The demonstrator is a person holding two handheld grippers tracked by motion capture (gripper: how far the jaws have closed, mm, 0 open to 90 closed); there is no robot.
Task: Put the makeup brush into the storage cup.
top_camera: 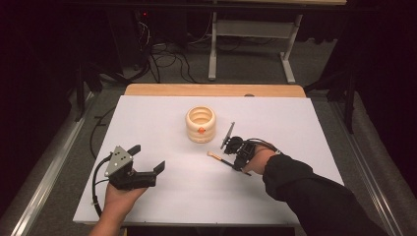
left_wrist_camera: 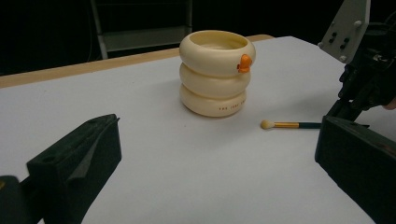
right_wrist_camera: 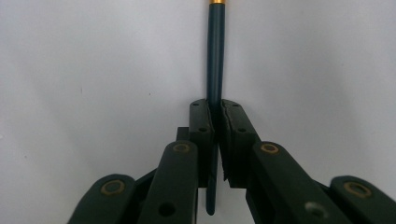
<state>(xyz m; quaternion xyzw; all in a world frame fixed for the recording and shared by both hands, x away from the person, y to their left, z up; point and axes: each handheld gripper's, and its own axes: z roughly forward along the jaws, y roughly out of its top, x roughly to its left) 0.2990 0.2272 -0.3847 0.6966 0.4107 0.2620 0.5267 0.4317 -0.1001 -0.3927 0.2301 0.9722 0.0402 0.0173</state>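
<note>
A slim brush (top_camera: 216, 157) with a dark handle, gold band and pale tip lies on the white table (top_camera: 295, 128), just in front of a cream ringed cup (top_camera: 200, 124) that carries a small orange duck. My right gripper (top_camera: 238, 164) points down and is shut on the brush handle (right_wrist_camera: 215, 56); the right gripper view has the jaws (right_wrist_camera: 217, 109) pinched against it. My left gripper (top_camera: 147, 157) rests at the near left, open and with nothing in it. Between its wide jaws (left_wrist_camera: 217, 135), the left gripper view takes in the cup (left_wrist_camera: 215, 74), the brush (left_wrist_camera: 289, 125) and the right gripper (left_wrist_camera: 348, 109).
A wooden strip (top_camera: 211, 90) runs along the table's far edge. Beyond it, cables (top_camera: 172, 61) lie on the floor beside a metal stand (top_camera: 212, 54). A dark sleeve (top_camera: 314, 196) crosses the near right corner of the table.
</note>
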